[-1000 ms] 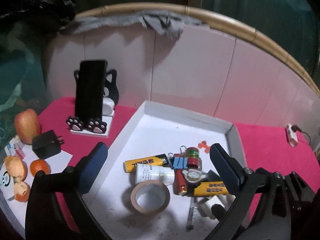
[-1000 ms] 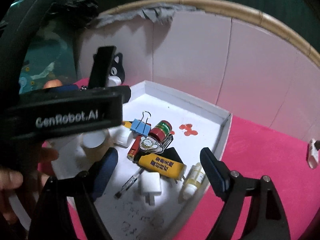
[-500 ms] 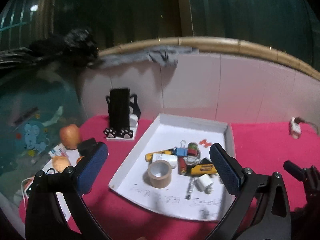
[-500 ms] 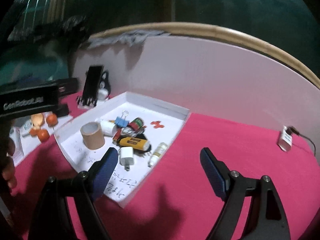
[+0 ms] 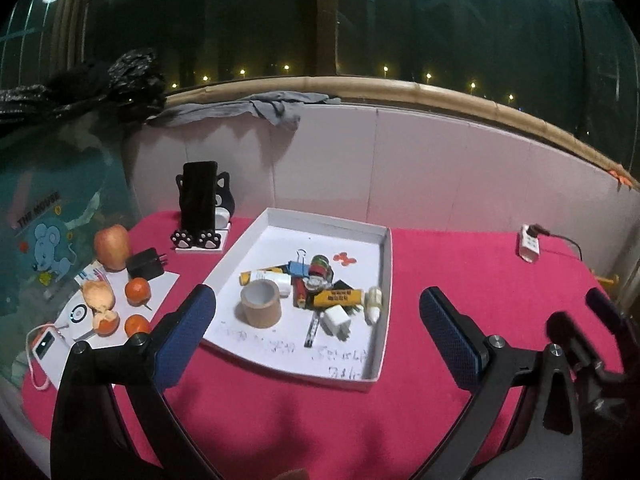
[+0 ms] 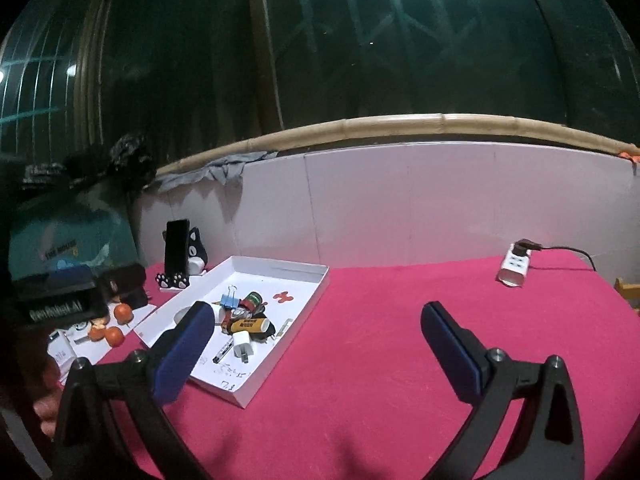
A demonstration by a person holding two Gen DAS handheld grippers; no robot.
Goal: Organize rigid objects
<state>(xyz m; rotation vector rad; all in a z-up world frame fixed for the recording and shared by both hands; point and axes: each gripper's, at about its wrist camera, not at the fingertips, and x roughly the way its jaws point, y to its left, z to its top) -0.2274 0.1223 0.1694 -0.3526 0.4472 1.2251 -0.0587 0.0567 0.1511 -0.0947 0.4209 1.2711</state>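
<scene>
Left gripper [image 5: 316,330]: jaws spread wide, nothing between the pads; hangs above the red cloth, short of the tray.
Right gripper [image 6: 316,344]: jaws have just been opening, now gaping and empty; over bare red cloth [image 6: 380,360].
White tray [image 5: 384,264]: ahead of the left gripper, its near edge just past the fingertips; from the right gripper it lies ahead and to the left.
Tape roll [image 5: 260,308]: in the tray, nearest the left gripper's left finger, standing on its rim side, hole up.
White charger [image 5: 336,320]: in the tray beyond the tape roll, right of it, beside a pen [image 5: 312,330].
Small white bottle [image 5: 374,300]: against the tray's right wall.
Yellow lighter [image 5: 338,298]: mid-tray, in the heap with a blue binder clip [image 5: 298,268] and a green-red can [image 5: 320,266].
Fruit [image 5: 136,290]: left of the left gripper, on white paper, well apart from the tray.
Phone on cat stand [image 5: 198,196]: farther, ahead-left, upright, near the tray's far left corner.
Power strip [image 6: 514,266]: far ahead-right of the right gripper, by the white wall.
</scene>
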